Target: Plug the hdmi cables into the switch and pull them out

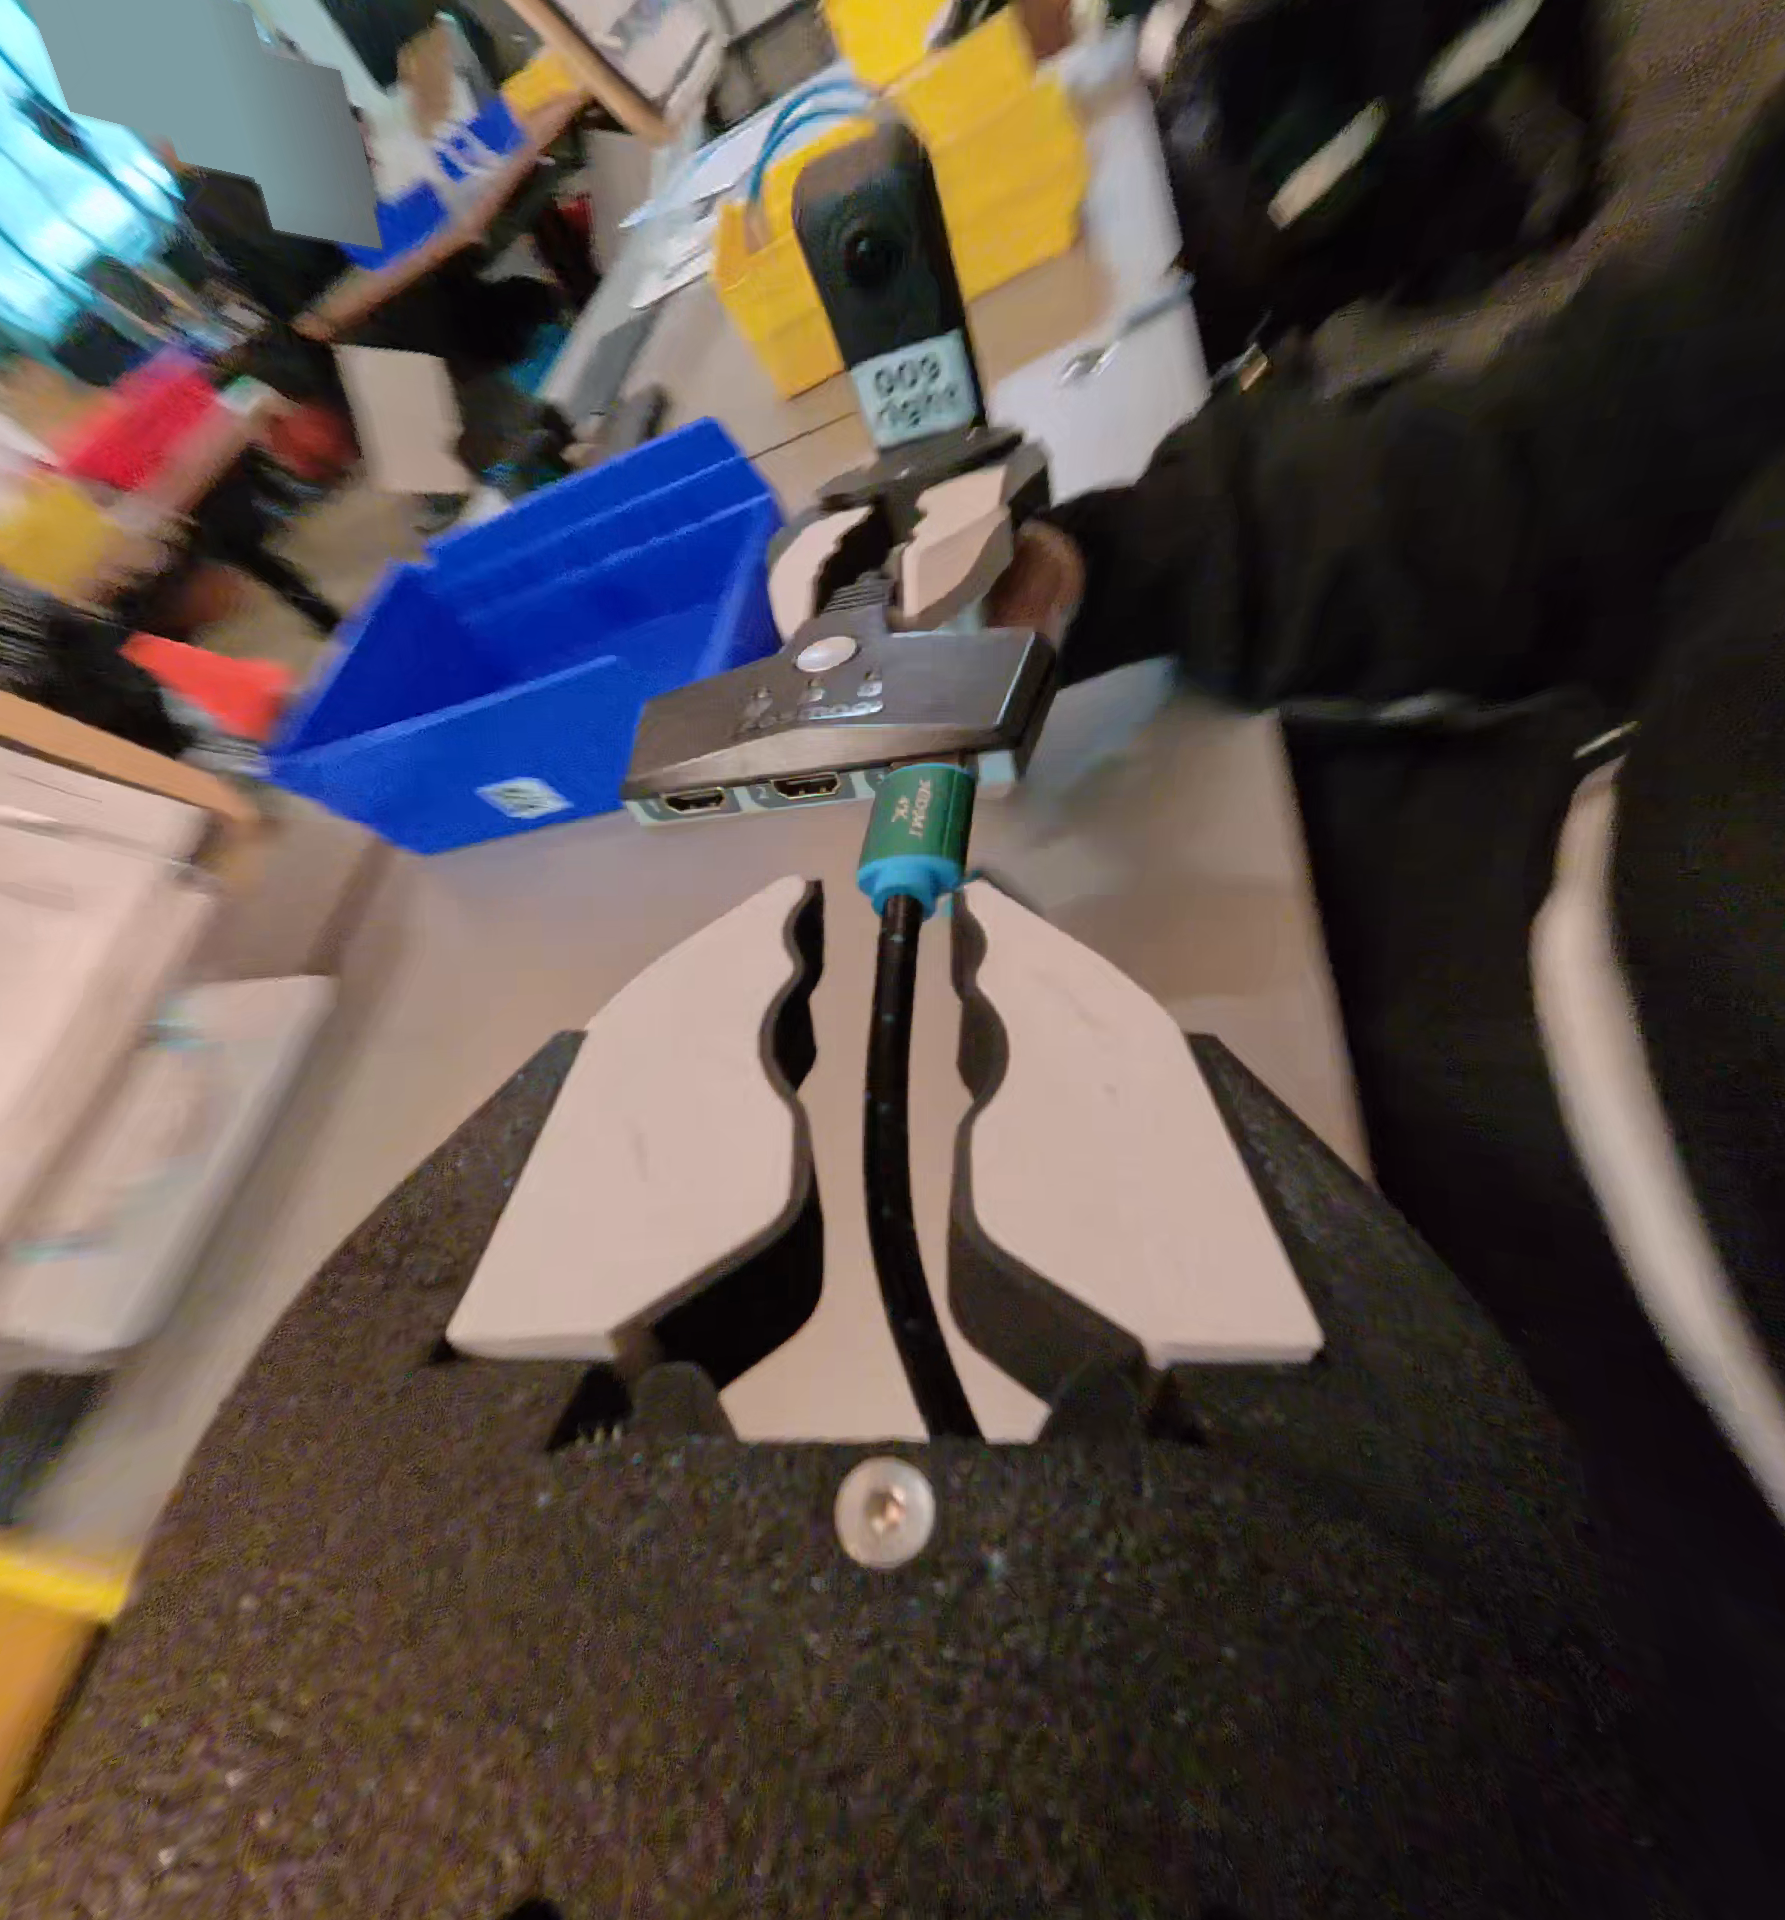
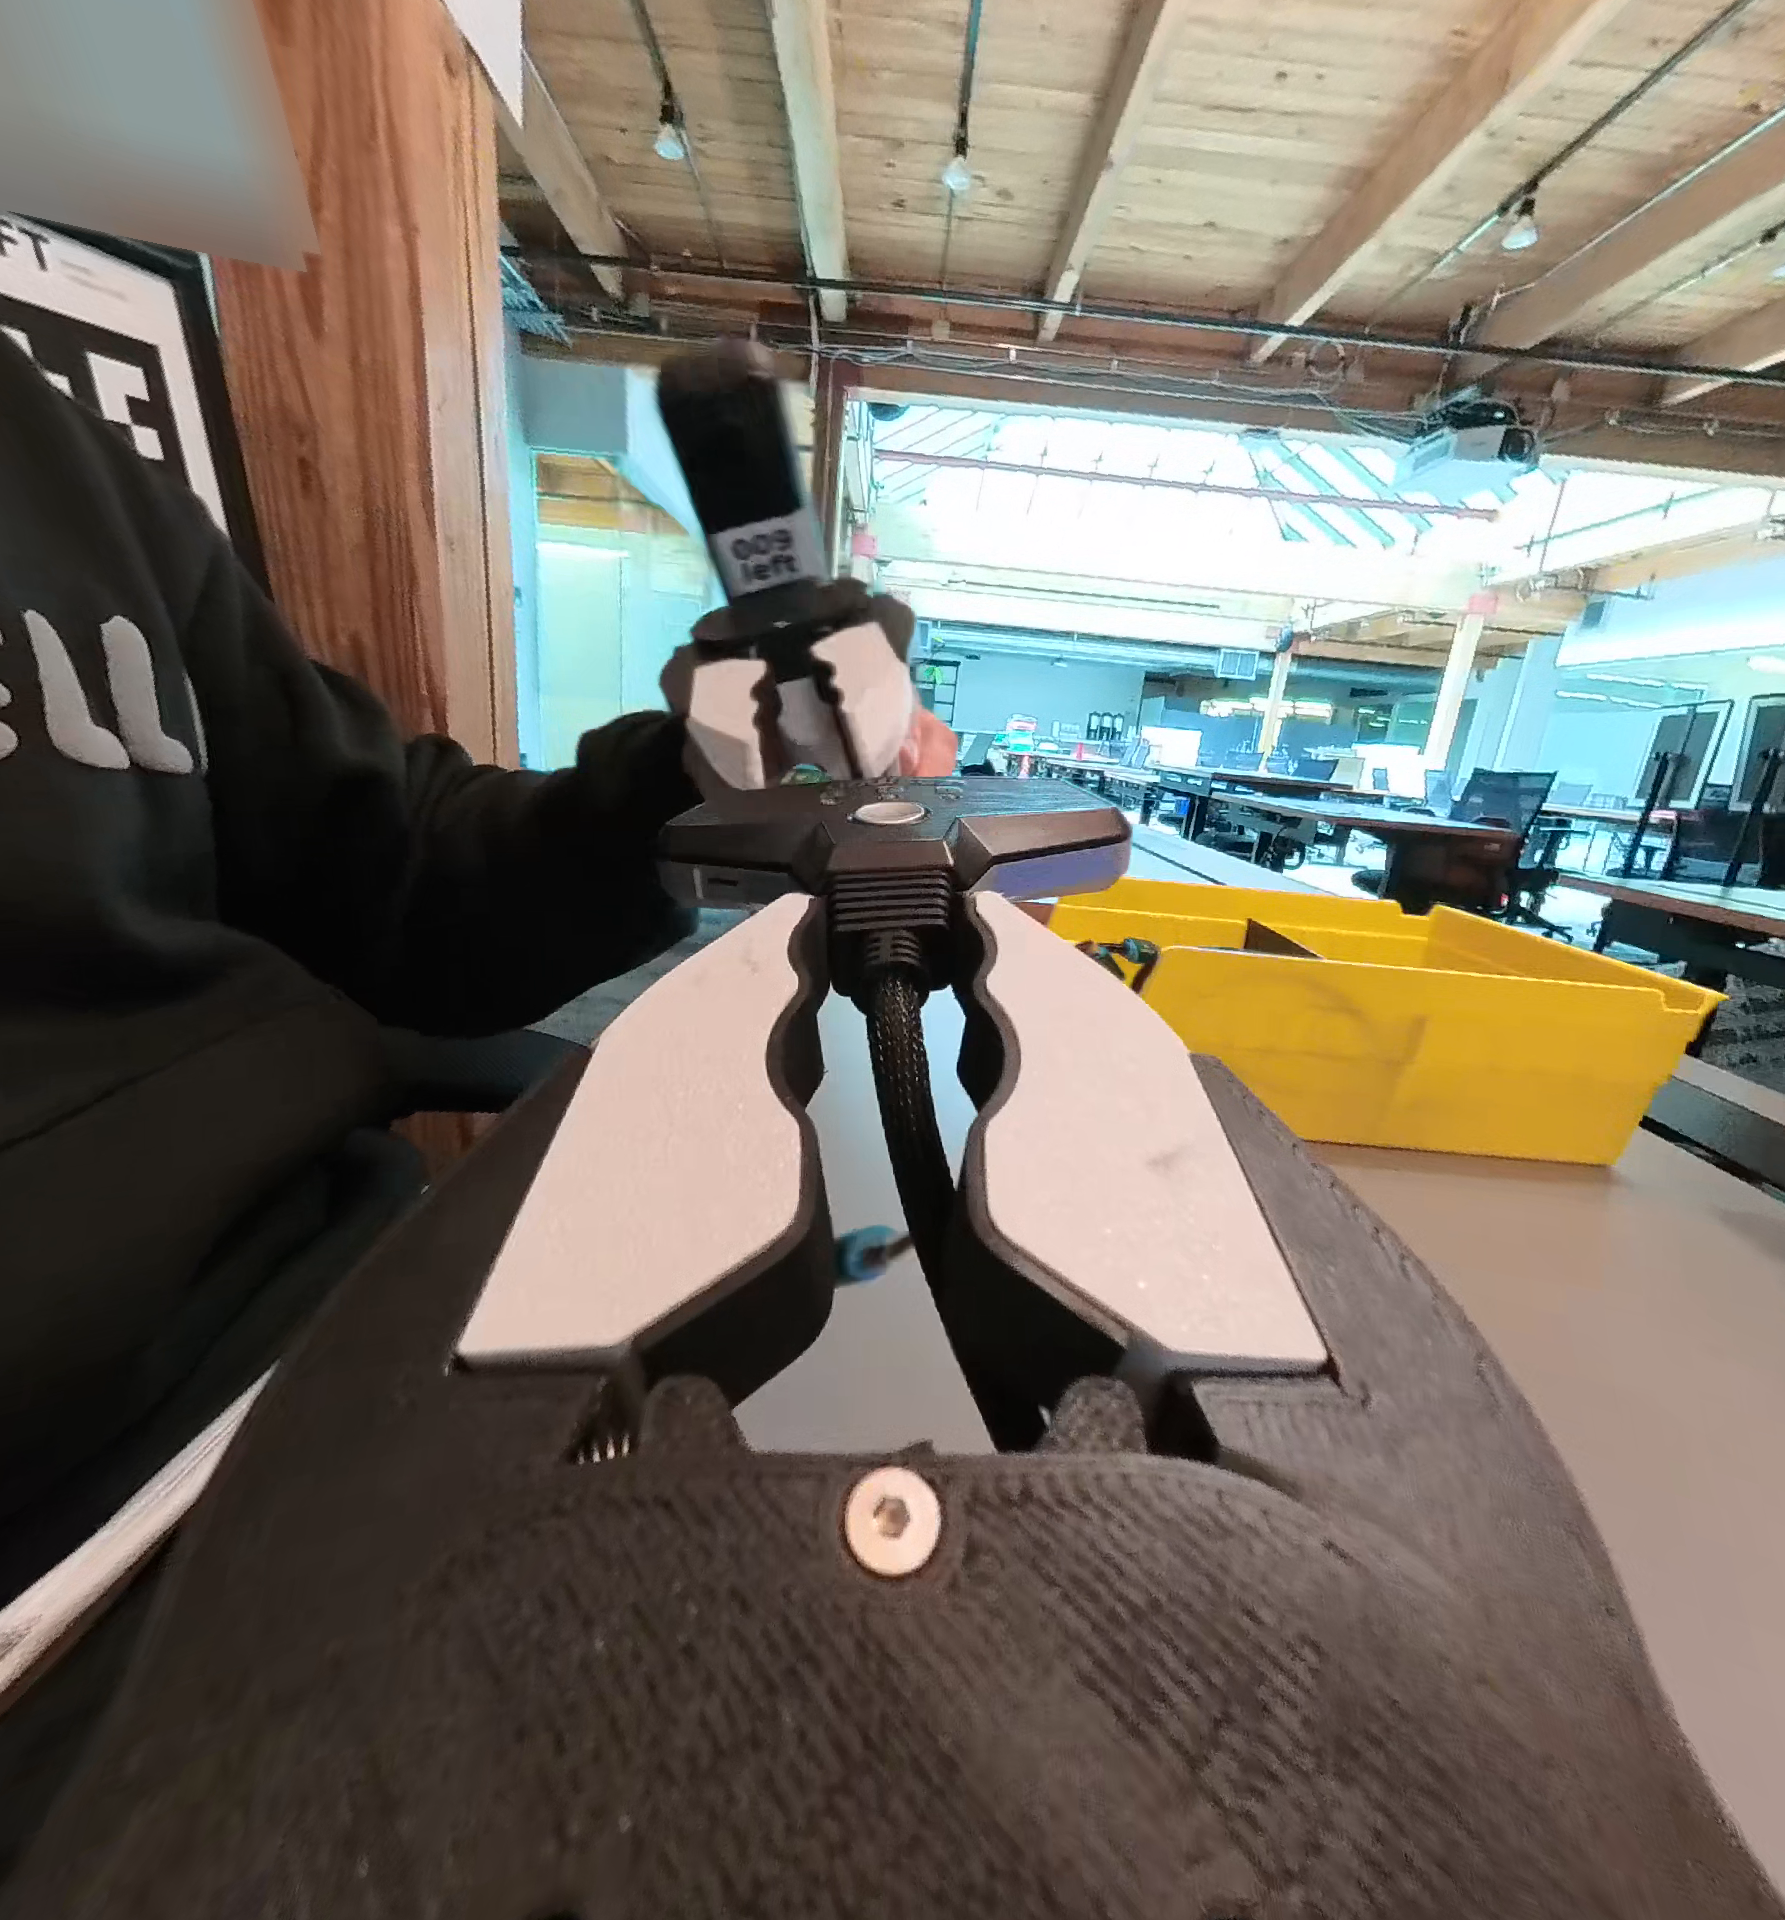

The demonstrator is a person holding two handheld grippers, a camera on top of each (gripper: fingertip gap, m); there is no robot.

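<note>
The black HDMI switch is held in the air over the table. A green plug with a blue collar sits in its rightmost port, and two ports to the left are empty. My left gripper is open; its fingers straddle the black braided cable just behind the plug without pinching it. My right gripper is shut on the ribbed cable boot at the switch's back. The right gripper also shows beyond the switch in the left wrist view, and the left gripper in the right wrist view.
A blue bin stands on the table left of the switch. A yellow bin stands to the right in the right wrist view, and more yellow bins at the back. A person's black sleeve fills the right side. A blue-collared cable end lies below.
</note>
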